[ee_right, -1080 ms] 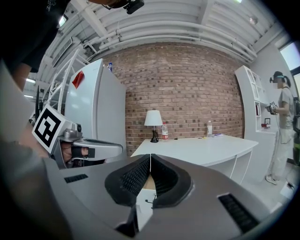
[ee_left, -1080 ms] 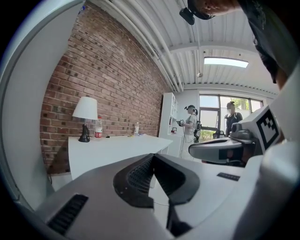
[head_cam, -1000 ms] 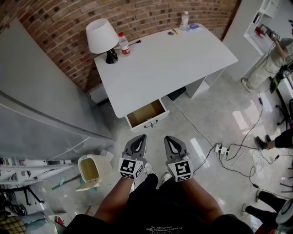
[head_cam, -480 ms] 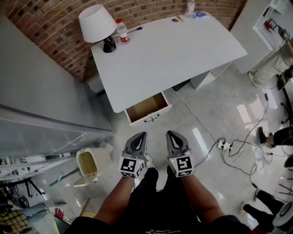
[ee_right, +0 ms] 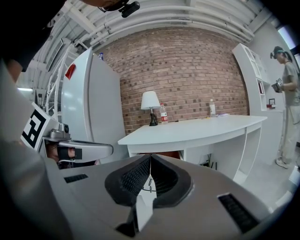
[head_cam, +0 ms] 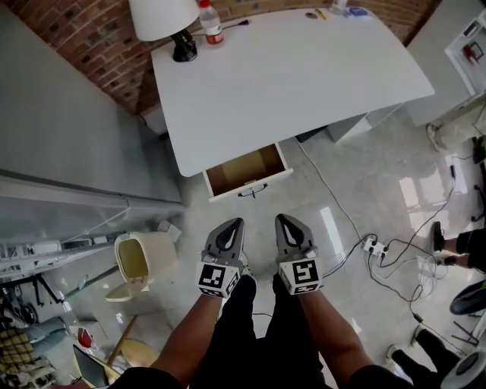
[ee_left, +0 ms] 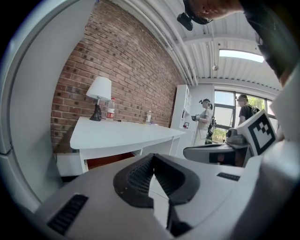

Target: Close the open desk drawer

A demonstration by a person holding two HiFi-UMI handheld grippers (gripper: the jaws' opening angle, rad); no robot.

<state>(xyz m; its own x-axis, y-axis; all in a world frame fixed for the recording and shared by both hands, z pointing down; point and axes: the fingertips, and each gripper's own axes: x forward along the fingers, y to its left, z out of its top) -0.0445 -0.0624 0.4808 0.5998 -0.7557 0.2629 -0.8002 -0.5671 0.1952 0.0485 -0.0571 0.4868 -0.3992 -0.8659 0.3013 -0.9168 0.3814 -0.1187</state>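
The white desk (head_cam: pixel 296 76) stands against the brick wall, and its drawer (head_cam: pixel 247 171) is pulled out, showing a bare wooden inside and a white front with a dark handle (head_cam: pixel 251 191). My left gripper (head_cam: pixel 234 223) and right gripper (head_cam: pixel 282 219) hang side by side over the floor, a short way in front of the drawer front and not touching it. Both are shut with nothing between the jaws. In the left gripper view the left gripper (ee_left: pixel 153 155) points at the desk and the drawer (ee_left: pixel 110 161). From the right gripper (ee_right: pixel 150 157) the drawer (ee_right: pixel 161 153) shows just past the tips.
A lamp (head_cam: pixel 163 15) and a bottle (head_cam: pixel 212 23) stand at the desk's back left. A grey cabinet (head_cam: pixel 68 137) lies to the left, with a cream bin (head_cam: pixel 140 262) on the floor below it. A power strip with cables (head_cam: pixel 372 245) lies at the right.
The desk and drawer have shifted up and grown a little larger in the head view as the person came closer. Both grippers keep the same shut pose side by side.
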